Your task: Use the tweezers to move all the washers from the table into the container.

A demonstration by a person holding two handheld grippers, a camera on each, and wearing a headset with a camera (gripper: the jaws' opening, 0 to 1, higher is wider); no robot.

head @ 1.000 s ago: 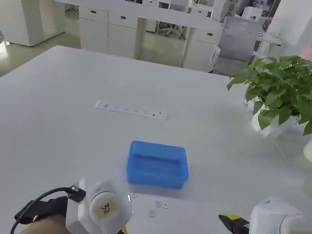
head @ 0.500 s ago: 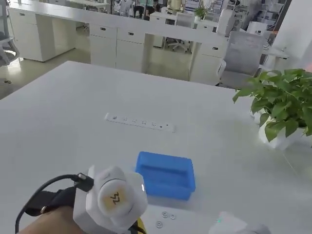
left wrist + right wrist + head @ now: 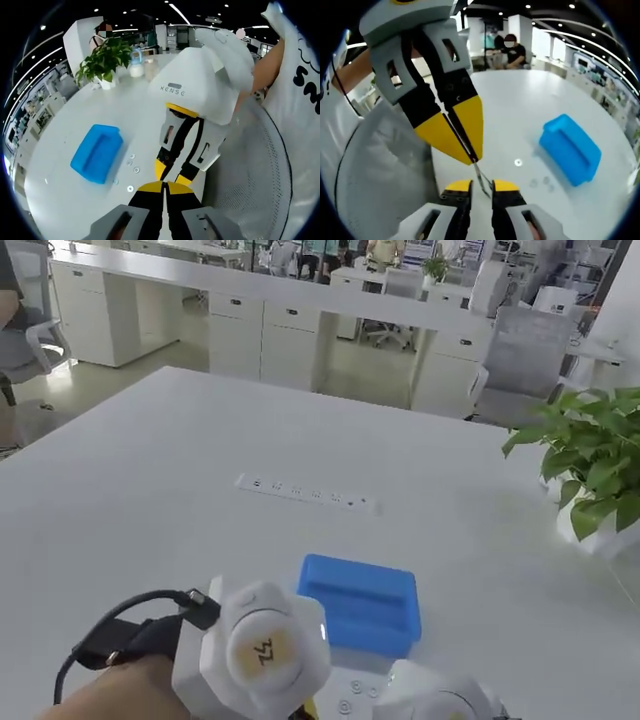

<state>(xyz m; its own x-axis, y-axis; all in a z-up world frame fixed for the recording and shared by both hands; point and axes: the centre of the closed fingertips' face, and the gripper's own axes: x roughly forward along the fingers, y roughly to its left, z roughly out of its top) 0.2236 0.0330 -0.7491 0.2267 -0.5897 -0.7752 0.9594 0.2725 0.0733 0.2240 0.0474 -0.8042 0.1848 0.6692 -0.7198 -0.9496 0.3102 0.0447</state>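
Observation:
The blue container (image 3: 360, 602) (image 3: 97, 152) (image 3: 570, 148) sits on the white table. Several small washers (image 3: 347, 705) (image 3: 136, 170) (image 3: 518, 162) lie on the table just in front of it. In the right gripper view my left gripper (image 3: 461, 137) comes in from the upper left, shut on thin metal tweezers (image 3: 479, 176). The tweezers' lower end reaches down between the yellow tips of my right gripper (image 3: 481, 186), which stand a narrow gap apart. In the left gripper view my left gripper (image 3: 163, 187) has its tips together, and the right gripper (image 3: 171, 173) faces it closely.
A white power strip (image 3: 307, 493) lies behind the container. A potted plant (image 3: 595, 465) (image 3: 105, 60) stands at the table's right edge. A person's shirt and arm (image 3: 295, 75) are close behind the grippers. Office desks and chairs lie beyond the table.
The head camera has tilted up, so the table sits lower in view. My right gripper has moved left, close to the left gripper in front of the container.

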